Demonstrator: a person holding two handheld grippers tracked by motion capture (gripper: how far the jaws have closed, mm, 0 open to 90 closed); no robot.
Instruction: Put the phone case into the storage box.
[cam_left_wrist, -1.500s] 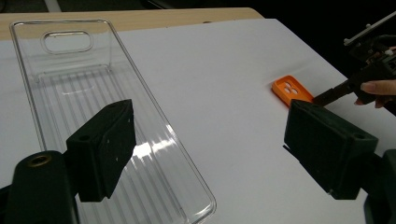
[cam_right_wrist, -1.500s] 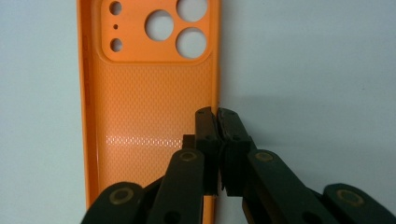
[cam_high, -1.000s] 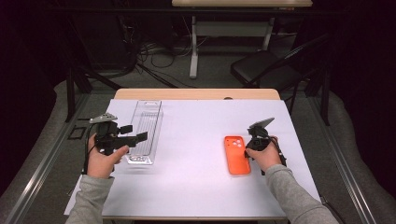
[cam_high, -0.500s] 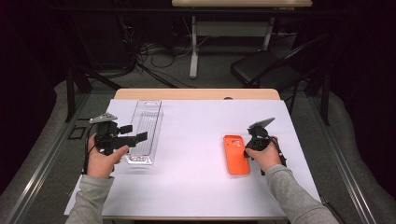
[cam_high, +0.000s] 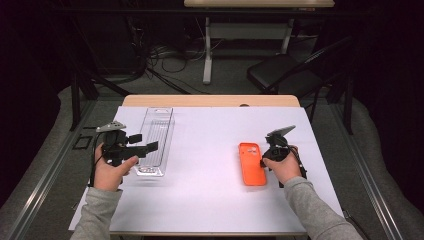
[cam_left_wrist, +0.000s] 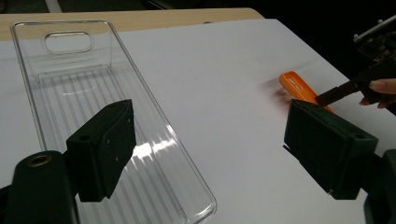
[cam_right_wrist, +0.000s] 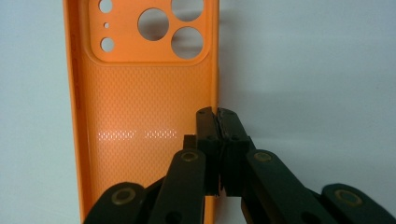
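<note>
An orange phone case (cam_high: 251, 163) lies inside-up on the white sheet, right of centre. In the right gripper view its camera cut-outs sit at the far end of the case (cam_right_wrist: 140, 116). My right gripper (cam_high: 264, 159) (cam_right_wrist: 218, 114) is shut, pinching the case's right-hand rim about halfway along. A clear plastic tray (cam_high: 156, 135) (cam_left_wrist: 93, 93) lies lengthwise on the left. My left gripper (cam_high: 144, 142) (cam_left_wrist: 210, 149) hovers over the tray's near right corner, open, with nothing between its jaws. The left gripper view also catches the case (cam_left_wrist: 299, 86) and the right gripper (cam_left_wrist: 327, 98) farther off.
A white sheet (cam_high: 210, 190) covers the wooden table (cam_high: 210, 101), with bare room between tray and case. Behind the table stand a black chair (cam_high: 280, 75), a desk leg and loose cables on the floor.
</note>
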